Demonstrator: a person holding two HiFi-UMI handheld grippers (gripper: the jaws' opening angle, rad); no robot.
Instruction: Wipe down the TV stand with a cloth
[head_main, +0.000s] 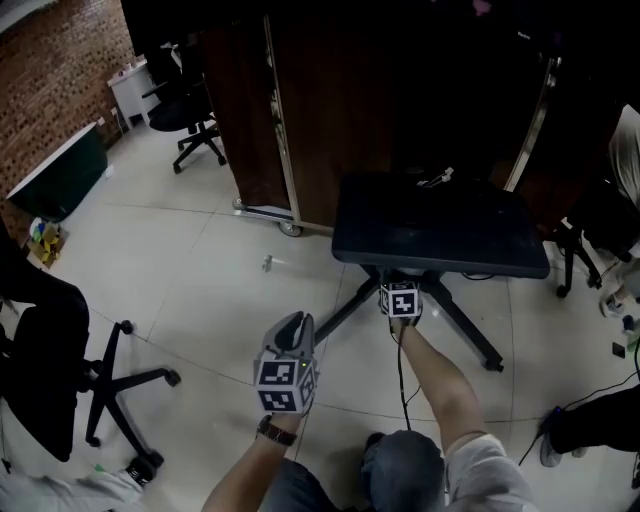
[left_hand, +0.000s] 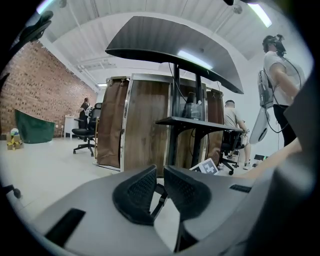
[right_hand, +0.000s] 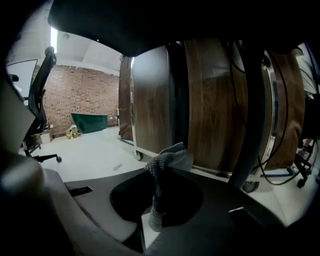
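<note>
The grey knitted cloth (right_hand: 169, 158) is pinched in the right gripper (right_hand: 159, 186), whose jaws are closed on its middle so that a loose tuft stands up above the pads. It sits low at the near side of the black TV stand with the dark flat panel on top and splayed legs (head_main: 440, 228), just under the panel's front edge. The cloth looks light, soft and floppy, with enough nap not to slip. A hold on a bunched fold, leaving plenty free, should suit wiping. The left gripper (left_hand: 160, 172), further out from the stand, has its pads only a narrow gap apart and carries nothing.

The stand's panel looks smooth, hard and slightly glossy. Under the stand lies a pale shiny tiled floor (head_main: 200, 260). Behind it stand tall brown wooden cabinets on castors (head_main: 330, 100), and off to its left are a black office chair (head_main: 195, 125) and a red brick wall (head_main: 55, 80).
</note>
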